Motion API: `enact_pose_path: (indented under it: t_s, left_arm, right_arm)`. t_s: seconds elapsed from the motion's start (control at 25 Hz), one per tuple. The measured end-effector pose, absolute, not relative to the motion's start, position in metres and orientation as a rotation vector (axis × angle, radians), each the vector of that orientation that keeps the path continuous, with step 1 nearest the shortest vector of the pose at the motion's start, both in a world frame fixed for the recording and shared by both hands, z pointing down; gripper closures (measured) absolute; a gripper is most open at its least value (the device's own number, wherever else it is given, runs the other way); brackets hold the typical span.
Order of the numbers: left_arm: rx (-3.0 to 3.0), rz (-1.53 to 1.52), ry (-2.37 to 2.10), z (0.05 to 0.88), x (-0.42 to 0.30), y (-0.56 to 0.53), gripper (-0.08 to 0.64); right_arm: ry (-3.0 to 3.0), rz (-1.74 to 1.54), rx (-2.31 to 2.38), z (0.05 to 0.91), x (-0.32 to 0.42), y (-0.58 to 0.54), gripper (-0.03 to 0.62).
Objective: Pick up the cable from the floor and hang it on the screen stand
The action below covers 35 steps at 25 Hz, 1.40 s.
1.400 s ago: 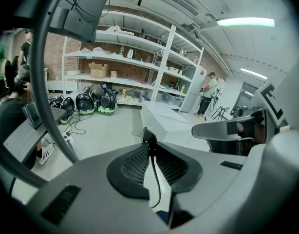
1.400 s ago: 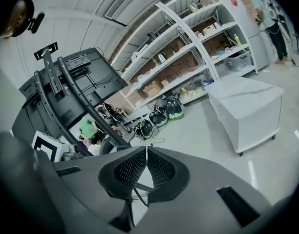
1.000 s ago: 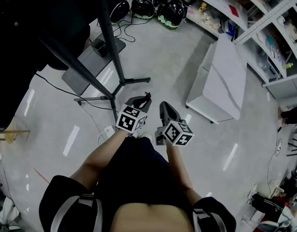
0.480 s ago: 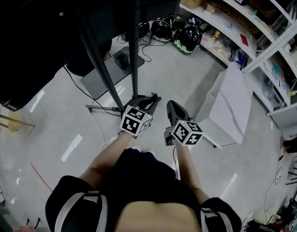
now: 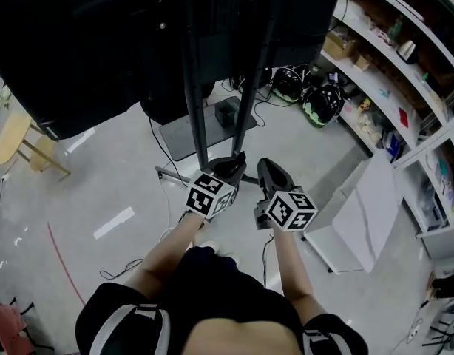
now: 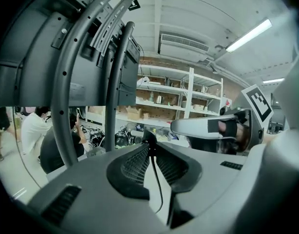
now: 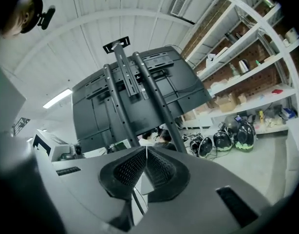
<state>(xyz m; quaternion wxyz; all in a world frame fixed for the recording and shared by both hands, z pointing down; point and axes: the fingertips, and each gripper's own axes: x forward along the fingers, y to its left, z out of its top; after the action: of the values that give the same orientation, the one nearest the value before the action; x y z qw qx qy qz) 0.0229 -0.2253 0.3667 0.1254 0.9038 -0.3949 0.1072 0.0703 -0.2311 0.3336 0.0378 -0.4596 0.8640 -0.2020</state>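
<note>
Your left gripper (image 5: pixel 234 161) is squeezed shut on the cable (image 6: pixel 156 179). The thin black cable is pinched right at the tips of the pads. From there it hangs down through the gap behind them. So the cable is up off the floor (image 5: pixel 101 191), in your left gripper.

Your right gripper (image 5: pixel 265 166) is just beside the left one, on its right. Its pads are pressed together at the tips. A thin dark line runs under those pads, but I cannot tell if it is pinched there.

Both grippers point away from you, toward the screen stand (image 5: pixel 194 109). The stand's two dark posts go up just past the gripper tips. In the left gripper view the posts stand to the left of the jaws and do not touch them. The cable is not on the stand yet.

The big black screen (image 5: pixel 101 43) sits at the top of the posts, on the far side.

Far off to the right, some round helmets (image 5: pixel 319 102) lie on the floor. Shelves (image 5: pixel 390 72) run along the right side. A white box (image 5: pixel 360 220) sits on the floor to the right of your right gripper.
</note>
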Motion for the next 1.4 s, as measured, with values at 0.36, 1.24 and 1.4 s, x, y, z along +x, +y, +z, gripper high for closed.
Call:
enact_pose_path:
  t_s: [0.36,1.24,1.4]
  left_arm:
    - [2.581,0.159,-1.307,0.310,-0.044,-0.235,0.511]
    - [2.499,0.023,-1.686,0.200,-0.286,-0.257,0.512]
    - [2.506,0.009,-1.716,0.189,-0.315,-0.263,0.512]
  right_arm:
    - [2.819,-0.472,-1.155,0.279,-0.001,-0.255,0.566]
    - [3.026,-0.251,-0.501,0.156,-0.256,-0.273,0.566]
    - [3.038,-0.175,-0.437,0.136,-0.292,-0.271,0.566]
